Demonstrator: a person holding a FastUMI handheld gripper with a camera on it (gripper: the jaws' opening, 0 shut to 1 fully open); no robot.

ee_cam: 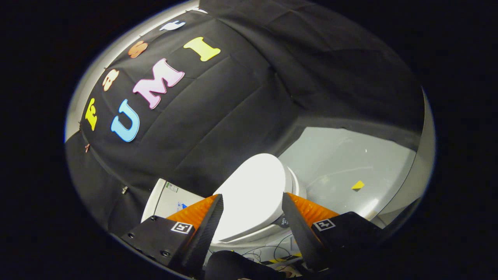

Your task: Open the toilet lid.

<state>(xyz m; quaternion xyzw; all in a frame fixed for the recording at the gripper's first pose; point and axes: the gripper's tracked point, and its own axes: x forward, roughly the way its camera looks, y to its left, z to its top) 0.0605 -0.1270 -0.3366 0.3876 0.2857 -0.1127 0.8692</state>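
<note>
A white toilet sits below and ahead of my gripper (pixel 253 198), seen tilted. Its white lid (pixel 255 190) lies closed over the bowl, and the rim of the seat and bowl (pixel 297 186) shows along its right side. The white tank (pixel 165 198) stands behind the lid, partly hidden by one finger. My two fingers (pixel 212 217) stand wide apart, and the lid appears in the gap between them, farther off and untouched. The gripper is open and holds nothing.
Black cloth forms the booth wall behind the toilet. A pale grey floor (pixel 342 163) lies to the right of the bowl, with a small yellow marker (pixel 358 185) on it. Thin cables and yellow-black tape (pixel 280 258) lie below the toilet's front.
</note>
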